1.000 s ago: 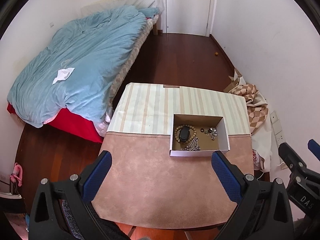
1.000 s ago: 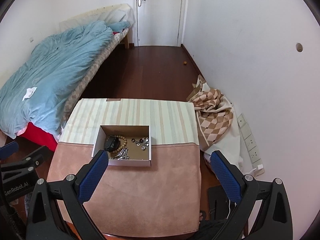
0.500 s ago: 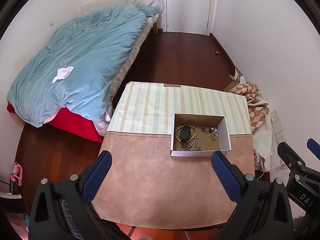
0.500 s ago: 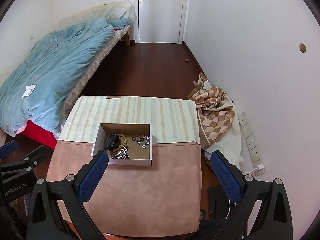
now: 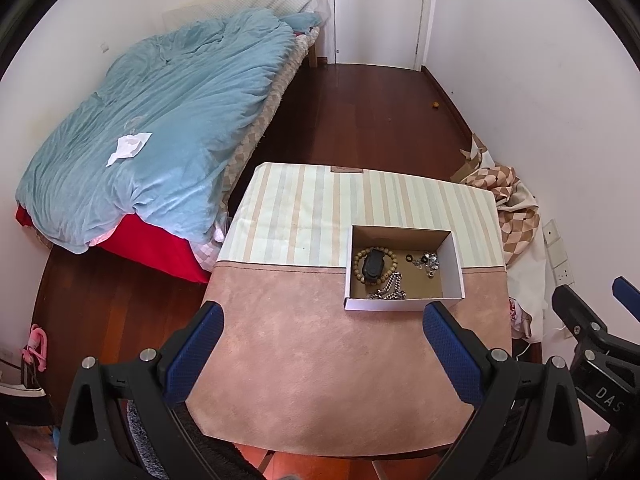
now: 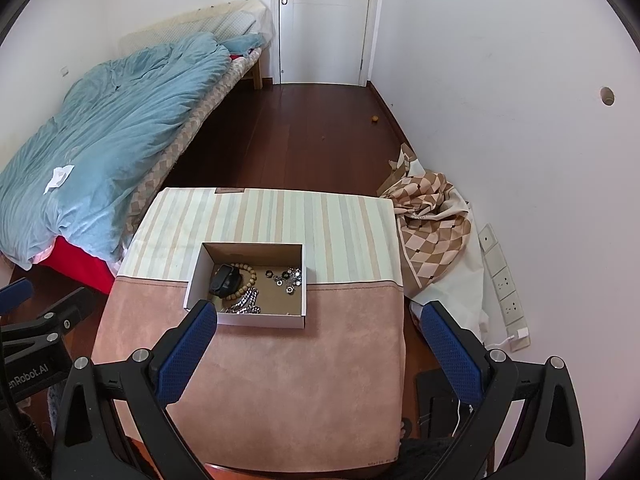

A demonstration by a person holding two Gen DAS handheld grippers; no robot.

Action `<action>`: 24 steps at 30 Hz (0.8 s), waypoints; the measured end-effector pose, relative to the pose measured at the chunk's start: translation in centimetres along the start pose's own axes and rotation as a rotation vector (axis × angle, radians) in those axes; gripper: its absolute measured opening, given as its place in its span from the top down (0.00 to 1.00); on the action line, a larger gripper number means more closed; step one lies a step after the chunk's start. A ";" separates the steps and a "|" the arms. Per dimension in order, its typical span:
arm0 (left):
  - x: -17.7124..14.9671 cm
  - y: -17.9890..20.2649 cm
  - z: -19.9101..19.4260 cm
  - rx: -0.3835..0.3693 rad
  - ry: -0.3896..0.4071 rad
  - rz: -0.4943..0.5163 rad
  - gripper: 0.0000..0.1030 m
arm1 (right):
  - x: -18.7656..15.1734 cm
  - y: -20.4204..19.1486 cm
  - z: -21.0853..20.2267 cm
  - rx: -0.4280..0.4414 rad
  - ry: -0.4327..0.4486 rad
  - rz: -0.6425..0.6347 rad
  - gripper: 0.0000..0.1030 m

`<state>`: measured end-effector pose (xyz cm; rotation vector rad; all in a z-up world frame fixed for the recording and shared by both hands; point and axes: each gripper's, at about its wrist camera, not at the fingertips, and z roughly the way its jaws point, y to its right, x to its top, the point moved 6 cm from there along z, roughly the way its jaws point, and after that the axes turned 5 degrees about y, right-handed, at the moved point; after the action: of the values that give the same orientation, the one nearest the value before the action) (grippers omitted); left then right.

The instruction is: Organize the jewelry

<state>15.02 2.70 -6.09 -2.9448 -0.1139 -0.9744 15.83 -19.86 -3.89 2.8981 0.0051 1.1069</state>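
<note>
The left gripper (image 5: 322,342) hangs above the near, pink half of the bench (image 5: 328,380), its jaws spread wide with nothing between the blue pads and nothing touched. The right gripper (image 6: 320,342) hangs the same way, jaws wide and empty, its left pad lying in line with the near left corner of the box in that view, above it and not in contact as far as can be told.

The box (image 5: 456,258), shallow cardboard with white outer walls, sits on the bench across the seam where the pink cloth meets the striped cloth (image 5: 304,216). Inside, at its left, a ring of wooden beads (image 5: 358,270) lies flat with a black oval thing (image 5: 372,266) resting on it. Just nearer lies a silver chain (image 5: 390,290) in a heap against the front wall. To the right of the beads, apart from them, is a scatter of small rings and shiny bits (image 5: 426,262).

The left wrist view shows the right gripper's black frame at its right edge, and a white scrap (image 5: 128,146) on the blue quilt (image 5: 160,140) of the bed. The right wrist view shows the left gripper's frame at its left edge, and more of the checked cloth (image 6: 434,224) heaped on the floor by the wall sockets (image 6: 504,280).
</note>
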 end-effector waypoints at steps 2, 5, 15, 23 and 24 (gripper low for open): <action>-0.1 0.0 -0.1 0.001 0.003 0.003 0.01 | -0.1 0.0 0.0 -0.001 0.000 0.001 0.00; -0.3 0.0 -0.3 0.000 0.005 0.004 0.01 | -0.1 0.0 0.0 0.000 0.001 -0.001 0.00; -0.4 0.2 -0.5 -0.007 0.007 -0.001 0.01 | 0.0 0.0 0.0 0.000 0.000 -0.002 0.00; -0.1 0.3 -0.7 -0.005 0.011 0.001 0.01 | -0.1 0.0 0.0 0.001 -0.001 0.000 0.00; -0.1 0.3 -0.7 -0.005 0.012 -0.001 0.01 | -0.1 0.0 0.0 0.001 -0.001 -0.001 0.00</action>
<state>14.54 2.34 -5.54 -2.9429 -0.1125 -0.9932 15.76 -19.81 -3.89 2.8995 0.0075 1.1060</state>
